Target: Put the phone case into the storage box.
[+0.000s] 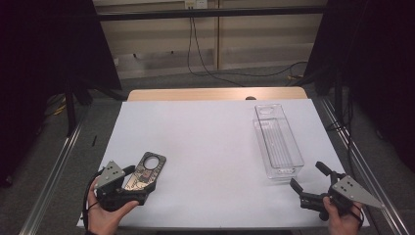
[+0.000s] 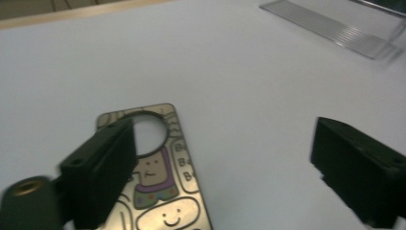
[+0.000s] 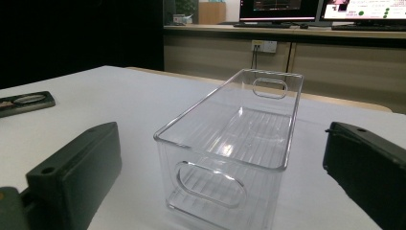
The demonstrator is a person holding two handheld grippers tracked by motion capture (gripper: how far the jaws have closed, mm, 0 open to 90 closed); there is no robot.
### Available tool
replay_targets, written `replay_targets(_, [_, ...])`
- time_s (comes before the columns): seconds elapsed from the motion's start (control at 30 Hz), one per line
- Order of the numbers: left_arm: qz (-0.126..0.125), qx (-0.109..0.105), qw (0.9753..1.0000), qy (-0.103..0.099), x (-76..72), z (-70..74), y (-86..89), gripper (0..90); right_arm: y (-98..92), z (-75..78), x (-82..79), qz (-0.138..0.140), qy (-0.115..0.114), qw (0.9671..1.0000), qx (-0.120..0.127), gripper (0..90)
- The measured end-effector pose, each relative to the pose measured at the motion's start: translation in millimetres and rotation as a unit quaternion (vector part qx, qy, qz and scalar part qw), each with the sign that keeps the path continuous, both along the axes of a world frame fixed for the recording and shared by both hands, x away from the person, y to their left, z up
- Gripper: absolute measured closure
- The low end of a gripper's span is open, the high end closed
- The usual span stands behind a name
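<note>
Down at the near left of the white table lies the flat, dark-edged rectangular door-hanger tag (image 1: 145, 173), brass-coloured on its face with a round hole (image 2: 149, 133) at its far end. It's printed with cartoon figures: a little smiling character in purple just below the hole, a smiley face lower down. It lies flat, angled with the hole end pointing away and slightly right. Over at the right stands the clear plastic rectangular bin (image 1: 277, 140), upright, empty, ribbed floor, oval handle cut-outs in both short ends, long side running front to back.
</note>
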State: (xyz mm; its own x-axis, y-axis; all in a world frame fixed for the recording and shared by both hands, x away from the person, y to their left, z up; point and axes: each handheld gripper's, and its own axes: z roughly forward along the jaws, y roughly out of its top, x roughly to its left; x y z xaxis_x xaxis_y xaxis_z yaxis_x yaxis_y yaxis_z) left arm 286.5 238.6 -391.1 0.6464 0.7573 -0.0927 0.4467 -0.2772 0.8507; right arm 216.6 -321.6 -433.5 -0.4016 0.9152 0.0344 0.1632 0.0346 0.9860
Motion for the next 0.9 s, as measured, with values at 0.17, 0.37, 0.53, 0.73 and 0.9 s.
replay_targets(0.17, [0.029, 0.011, 0.9995, 0.001, 4.3, 1.5, 11.6, 3.8, 1.2, -0.3, 0.3, 0.004, 0.002, 1.0, -0.002, 0.0])
replay_targets(0.37, [0.013, 0.045, 0.997, 0.062, 20.0, -4.5, 15.9, 4.2, 1.0, -0.6, 0.8, 0.004, 0.003, 1.0, -0.003, 0.0])
replay_targets(0.53, [0.018, 0.084, 0.9927, 0.085, 35.1, -9.2, 8.2, 5.4, 2.0, -1.0, 1.4, 0.007, 0.006, 1.0, -0.003, 0.0])
replay_targets(0.73, [0.005, 0.115, 0.9839, 0.137, 58.3, -17.2, -5.7, 5.3, 2.1, -1.4, 1.6, 0.006, 0.009, 0.9999, -0.001, 0.0])
replay_targets(0.9, [0.027, 0.144, 0.9776, 0.151, 70.6, -24.4, -11.7, 5.6, 1.5, -1.7, 1.7, 0.006, 0.01, 0.9999, -0.002, 0.0])
